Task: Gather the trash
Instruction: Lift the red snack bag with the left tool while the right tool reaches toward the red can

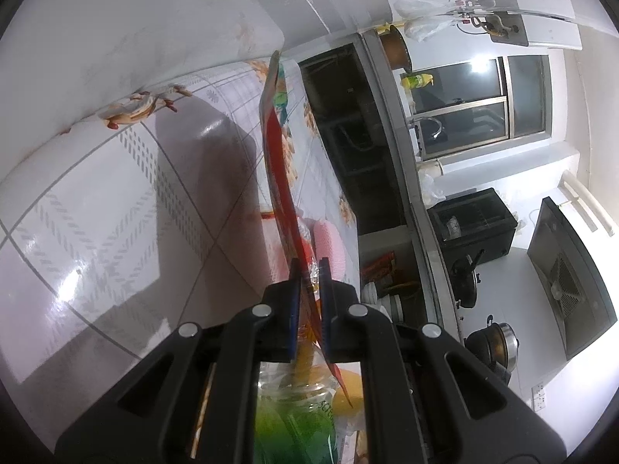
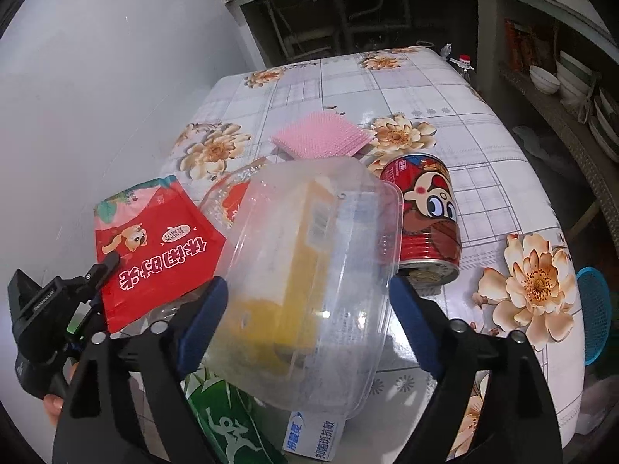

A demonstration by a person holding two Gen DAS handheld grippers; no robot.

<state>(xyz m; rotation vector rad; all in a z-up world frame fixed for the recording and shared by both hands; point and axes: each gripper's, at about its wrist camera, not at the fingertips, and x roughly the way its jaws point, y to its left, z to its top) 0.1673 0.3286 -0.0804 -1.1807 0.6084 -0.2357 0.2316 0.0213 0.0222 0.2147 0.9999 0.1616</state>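
I pinch a red snack pouch (image 2: pixel 156 247) by its lower edge in my left gripper (image 1: pixel 309 270), the two blue pads pressed tight on the foil, so the pouch stands up edge-on in the left wrist view and hangs over the near left part of the table (image 2: pixel 503 162). In the right wrist view its red face with white characters and a cartoon dog shows beside the left gripper's black body.

My right gripper (image 2: pixel 305 294) stands spread wide around a clear plastic container (image 2: pixel 309 270) that lies tilted on the pile of rubbish. The left blue pad sits at the container's side. The right pad is just off its rim, and I cannot tell whether either one presses. Through the clear wall a yellow box (image 2: pixel 298 255) shows inside.

Just right of the container stands a red can (image 2: pixel 425 224) with a cartoon face, upright on the flowered tablecloth. Behind the container lies a pink scrubbing pad (image 2: pixel 321 139), flat on the cloth. Under the container's near end peek a green bottle label (image 2: pixel 228 417) and a white-and-blue carton (image 2: pixel 313 433). Beyond the table are open shelves with stacked white bowls (image 2: pixel 572 77).
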